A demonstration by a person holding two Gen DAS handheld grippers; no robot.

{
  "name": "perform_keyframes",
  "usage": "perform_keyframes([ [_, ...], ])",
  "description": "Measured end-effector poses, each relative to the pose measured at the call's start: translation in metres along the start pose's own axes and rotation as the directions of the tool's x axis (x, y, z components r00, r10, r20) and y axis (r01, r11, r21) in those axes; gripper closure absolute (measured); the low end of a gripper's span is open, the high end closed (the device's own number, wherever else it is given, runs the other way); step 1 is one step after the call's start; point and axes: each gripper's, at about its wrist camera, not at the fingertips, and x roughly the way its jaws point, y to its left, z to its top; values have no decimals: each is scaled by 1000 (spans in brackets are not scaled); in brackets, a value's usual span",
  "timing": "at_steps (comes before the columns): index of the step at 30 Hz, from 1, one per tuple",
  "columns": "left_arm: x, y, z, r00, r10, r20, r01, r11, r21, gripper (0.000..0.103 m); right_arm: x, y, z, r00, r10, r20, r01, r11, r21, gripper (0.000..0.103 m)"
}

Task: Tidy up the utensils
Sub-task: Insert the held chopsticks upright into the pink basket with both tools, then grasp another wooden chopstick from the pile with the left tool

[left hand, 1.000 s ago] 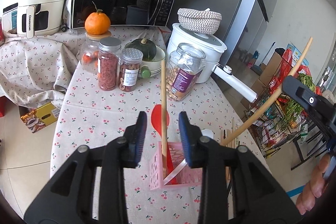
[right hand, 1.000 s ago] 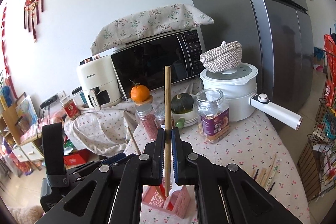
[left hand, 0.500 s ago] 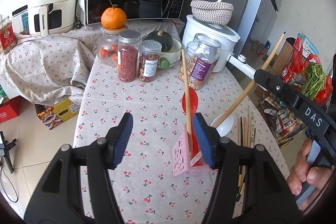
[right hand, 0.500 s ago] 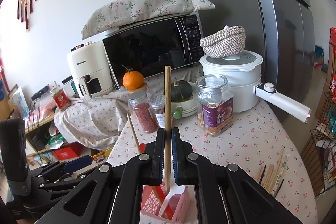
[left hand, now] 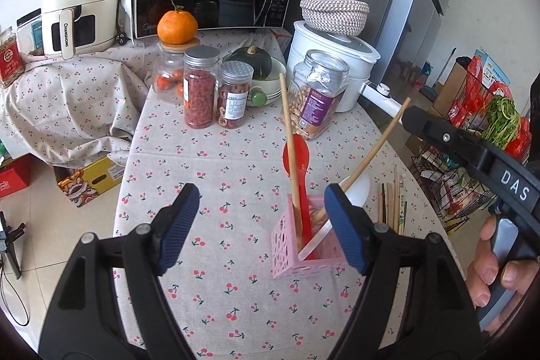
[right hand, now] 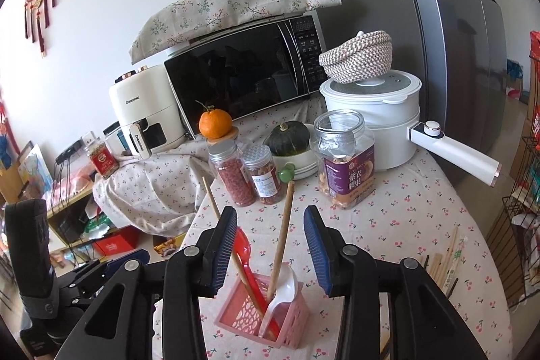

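Presently both claws are spreading, neither pressing on anything. The right claw (right hand: 270,247) hangs above the pink basket (right hand: 261,316); its jaws are opening, and one wooden stick (right hand: 282,235) rises between them without touching either pad, its lower end inside the basket. A second wooden stick (right hand: 216,208), a red spoon (right hand: 248,262) and a white spoon (right hand: 281,291) also stand in the basket, just below the claw's tips. The left claw (left hand: 260,225) is likewise opening, with nothing between its jaws; the basket (left hand: 287,245) sits just inside its right finger (left hand: 344,231), on the cherry-print tablecloth (left hand: 219,164). Loose chopsticks (left hand: 391,204) lie on the cloth to the right of that finger. Jars (left hand: 199,86) and a white cooker (left hand: 334,56) stand well ahead of both claws. A hand (left hand: 496,269) grips the right claw's handle.
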Motion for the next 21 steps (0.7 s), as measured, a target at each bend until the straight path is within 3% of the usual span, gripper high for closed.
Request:
perform_keyframes([
  [7, -5, -10, -4, 1000, 5, -1, -5, 1000, 20, 18, -23, 3, 4, 1000, -10, 22, 11, 999, -32, 36],
  [21, -16, -35, -11, 1000, -4, 10, 3, 996, 89, 9, -50, -32, -5, 994, -105, -14, 104, 993, -53, 20],
])
